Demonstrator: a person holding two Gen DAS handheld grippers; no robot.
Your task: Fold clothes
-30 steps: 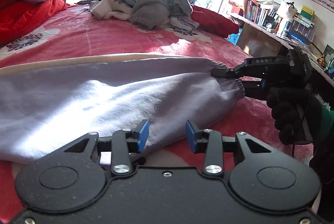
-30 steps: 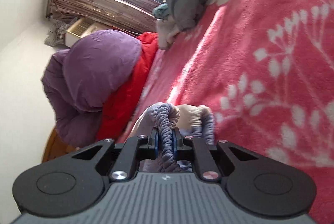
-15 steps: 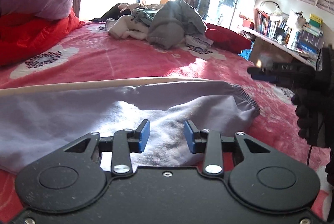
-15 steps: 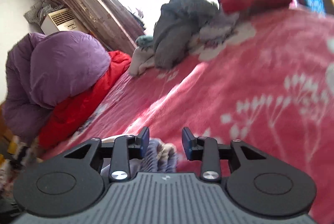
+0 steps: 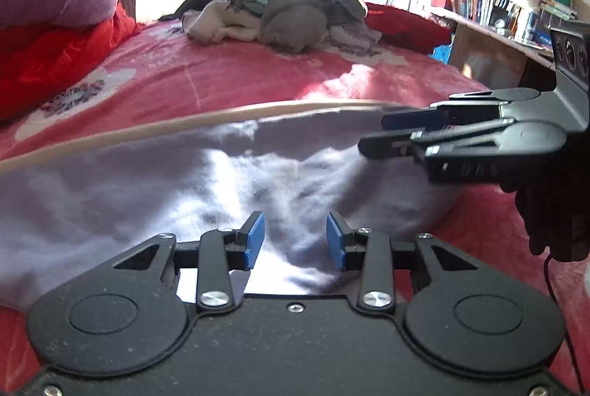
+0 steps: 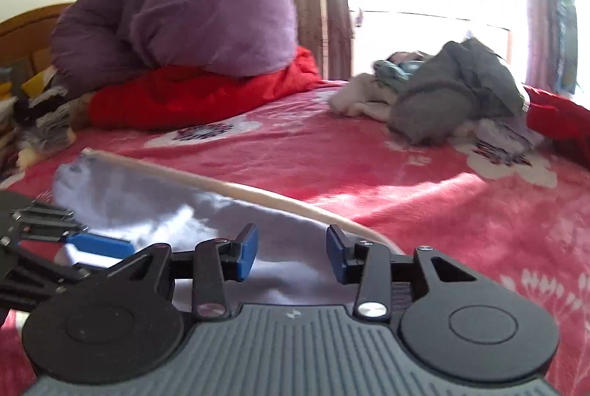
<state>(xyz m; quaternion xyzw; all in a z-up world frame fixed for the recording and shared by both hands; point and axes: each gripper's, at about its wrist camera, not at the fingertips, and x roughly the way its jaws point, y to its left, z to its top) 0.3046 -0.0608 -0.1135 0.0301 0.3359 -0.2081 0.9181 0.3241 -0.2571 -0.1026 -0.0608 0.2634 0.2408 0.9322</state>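
Both the left gripper [image 5: 295, 235] and the right gripper [image 6: 291, 254], its jaws opening, hover spread and empty over the lilac garment [image 5: 129, 182].

A: Left wrist view?
B: Low over the bed [image 5: 228, 78], close above the lilac garment [image 5: 121, 189], facing the window end.
A: Right wrist view?
B: Equally low, same facing. Both share the garment and the far clothes pile [image 6: 453, 100].

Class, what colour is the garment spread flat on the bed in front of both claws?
Pale lavender garment with a cream strip along its far edge; clearest in the left wrist view.
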